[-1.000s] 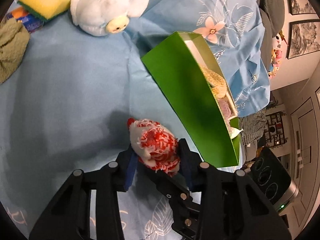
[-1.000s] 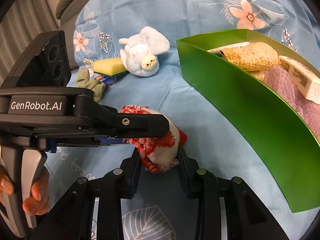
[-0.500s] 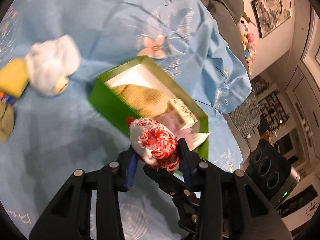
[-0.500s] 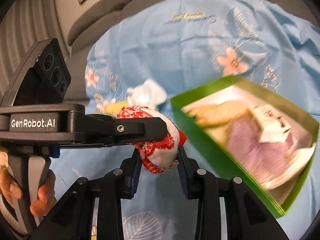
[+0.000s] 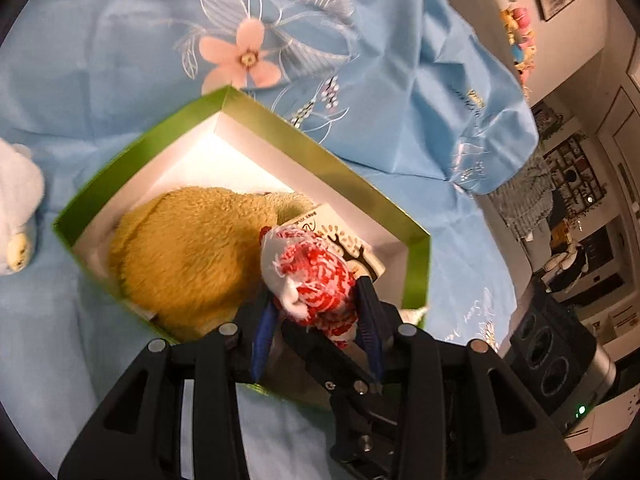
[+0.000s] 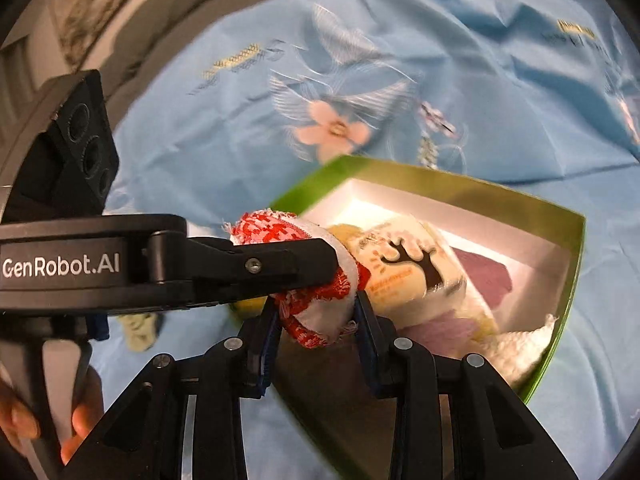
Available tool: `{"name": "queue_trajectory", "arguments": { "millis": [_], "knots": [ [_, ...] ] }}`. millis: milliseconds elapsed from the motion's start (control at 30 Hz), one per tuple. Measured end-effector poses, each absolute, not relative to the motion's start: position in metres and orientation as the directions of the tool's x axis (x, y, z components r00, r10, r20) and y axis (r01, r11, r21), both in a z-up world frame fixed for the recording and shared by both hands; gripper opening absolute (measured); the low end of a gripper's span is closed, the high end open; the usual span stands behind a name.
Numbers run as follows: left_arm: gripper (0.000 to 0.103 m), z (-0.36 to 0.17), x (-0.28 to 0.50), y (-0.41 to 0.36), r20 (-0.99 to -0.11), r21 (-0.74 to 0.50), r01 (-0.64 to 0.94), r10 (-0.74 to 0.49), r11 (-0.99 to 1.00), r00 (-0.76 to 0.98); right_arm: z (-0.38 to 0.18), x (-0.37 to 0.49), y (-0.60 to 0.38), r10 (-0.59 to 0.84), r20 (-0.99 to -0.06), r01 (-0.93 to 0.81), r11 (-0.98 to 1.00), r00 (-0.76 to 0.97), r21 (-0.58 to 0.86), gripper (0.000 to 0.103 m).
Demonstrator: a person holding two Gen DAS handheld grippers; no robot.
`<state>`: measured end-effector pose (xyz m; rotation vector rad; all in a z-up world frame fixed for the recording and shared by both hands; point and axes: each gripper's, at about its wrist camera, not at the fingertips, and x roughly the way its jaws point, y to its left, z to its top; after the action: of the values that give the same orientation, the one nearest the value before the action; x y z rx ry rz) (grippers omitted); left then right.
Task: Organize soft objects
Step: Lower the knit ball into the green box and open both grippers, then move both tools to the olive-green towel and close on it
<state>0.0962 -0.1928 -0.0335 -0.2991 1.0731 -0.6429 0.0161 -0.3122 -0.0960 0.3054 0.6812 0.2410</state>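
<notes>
A rolled red-and-white cloth (image 5: 310,276) hangs above the green box (image 5: 140,152), gripped from two sides. My left gripper (image 5: 316,312) is shut on it, and my right gripper (image 6: 316,312) is shut on the same cloth (image 6: 316,308) from below in the right wrist view. There the left gripper's finger (image 6: 256,266) crosses in from the left over the cloth. Inside the white-lined green box (image 6: 560,220) lie a tan fuzzy towel (image 5: 188,248), a tissue pack with a tree print (image 6: 404,268), a purple cloth (image 6: 488,280) and a white cloth (image 6: 516,344).
A light blue flowered sheet (image 5: 120,40) covers the surface. A white plush toy (image 5: 16,216) lies left of the box. A greenish rag (image 6: 140,328) shows below the left gripper. A person's fingers (image 6: 24,428) hold the left gripper's handle. Shelves and a black device (image 5: 560,360) stand at right.
Both grippers carried the red-and-white cloth up from the sheet and across to above the open green box. The box interior has come into view; the plush toy slid toward the left edge.
</notes>
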Motion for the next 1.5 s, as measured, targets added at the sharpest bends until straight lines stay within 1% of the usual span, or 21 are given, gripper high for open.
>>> {"name": "queue_trajectory", "arguments": {
  "millis": [167,267,300,333,400,433,467,533,567,600,633,767,833,867,1033,1133,1167,1233,1300,1367,1500],
  "knots": [
    [0.037,-0.046,0.115,-0.207,-0.74,-0.521,0.313,-0.603,0.794,0.299,-0.104,0.029,-0.322,0.258,-0.605,-0.025,0.93,0.753,0.366,0.036],
    [0.041,-0.05,0.124,-0.215,-0.747,-0.522,0.297,-0.597,0.799,0.293,-0.103,0.029,-0.326,0.227,-0.606,0.011,0.932,0.762,0.363,0.037],
    [0.05,-0.05,0.126,-0.217,-0.745,-0.526,0.292,-0.598,0.799,0.295,-0.102,0.027,-0.328,0.221,-0.602,0.017,0.932,0.767,0.363,0.042],
    [0.065,-0.05,0.127,-0.217,-0.745,-0.529,0.289,-0.6,0.798,0.293,-0.1,0.027,-0.331,0.203,-0.603,0.034,0.933,0.771,0.358,0.05],
    [0.083,-0.047,0.127,-0.216,-0.727,-0.561,0.285,-0.627,0.777,0.279,-0.096,0.024,-0.333,0.184,-0.602,0.039,0.94,0.777,0.338,0.054],
    [0.086,-0.044,0.125,-0.214,-0.714,-0.576,0.29,-0.643,0.764,0.276,-0.095,0.023,-0.333,0.183,-0.603,0.037,0.942,0.777,0.334,0.057],
    [0.086,-0.039,0.122,-0.211,-0.702,-0.579,0.296,-0.649,0.76,0.292,-0.092,0.021,-0.334,0.187,-0.6,0.031,0.942,0.778,0.334,0.059],
    [0.087,-0.028,0.117,-0.207,-0.698,-0.556,0.311,-0.636,0.771,0.329,-0.089,0.018,-0.334,0.183,-0.601,0.035,0.943,0.778,0.332,0.075],
    [0.088,-0.024,0.115,-0.205,-0.697,-0.547,0.315,-0.63,0.776,0.342,-0.088,0.016,-0.335,0.179,-0.602,0.039,0.943,0.778,0.33,0.077],
    [0.093,-0.017,0.111,-0.2,-0.69,-0.544,0.317,-0.629,0.777,0.358,-0.087,0.014,-0.336,0.176,-0.6,0.041,0.943,0.78,0.33,0.078],
    [0.103,-0.013,0.108,-0.196,-0.683,-0.546,0.317,-0.631,0.776,0.368,-0.085,0.012,-0.337,0.174,-0.597,0.043,0.943,0.783,0.331,0.078],
    [0.102,0.008,0.086,-0.173,-0.629,-0.532,0.336,-0.628,0.777,0.458,-0.072,-0.002,-0.337,0.157,-0.55,0.033,0.947,0.82,0.32,0.08],
    [0.102,0.013,0.075,-0.161,-0.617,-0.511,0.343,-0.614,0.788,0.493,-0.065,-0.008,-0.334,0.137,-0.521,0.028,0.955,0.843,0.296,0.092],
    [0.102,0.014,0.069,-0.155,-0.611,-0.501,0.34,-0.604,0.796,0.512,-0.062,-0.011,-0.331,0.126,-0.507,0.026,0.959,0.853,0.283,0.094],
    [0.102,0.009,0.049,-0.116,-0.613,-0.467,0.297,-0.547,0.833,0.57,-0.058,-0.017,-0.32,0.111,-0.482,0.005,0.972,0.869,0.234,0.096],
    [0.102,-0.001,0.039,-0.085,-0.598,-0.489,0.244,-0.525,0.837,0.605,-0.06,-0.018,-0.316,0.178,-0.474,-0.046,0.959,0.862,0.278,0.096],
    [0.102,-0.006,0.037,-0.074,-0.603,-0.495,0.217,-0.513,0.841,0.611,-0.06,-0.019,-0.316,0.208,-0.457,-0.069,0.951,0.865,0.302,0.097],
    [0.102,-0.013,0.034,-0.06,-0.614,-0.502,0.188,-0.501,0.844,0.61,-0.058,-0.023,-0.312,0.255,-0.408,-0.115,0.934,0.876,0.337,0.103],
    [0.102,-0.021,0.03,-0.046,-0.625,-0.503,0.171,-0.493,0.847,0.606,-0.055,-0.027,-0.306,0.316,-0.354,-0.185,0.916,0.88,0.356,0.103],
    [0.102,-0.026,0.027,-0.036,-0.618,-0.509,0.167,-0.493,0.845,0.612,-0.055,-0.031,-0.294,0.358,-0.33,-0.245,0.909,0.873,0.338,0.103],
    [0.102,-0.028,0.022,-0.02,-0.594,-0.496,0.19,-0.49,0.847,0.637,-0.059,-0.035,-0.266,0.407,-0.355,-0.318,0.905,0.842,0.283,0.103]
  ]
}}
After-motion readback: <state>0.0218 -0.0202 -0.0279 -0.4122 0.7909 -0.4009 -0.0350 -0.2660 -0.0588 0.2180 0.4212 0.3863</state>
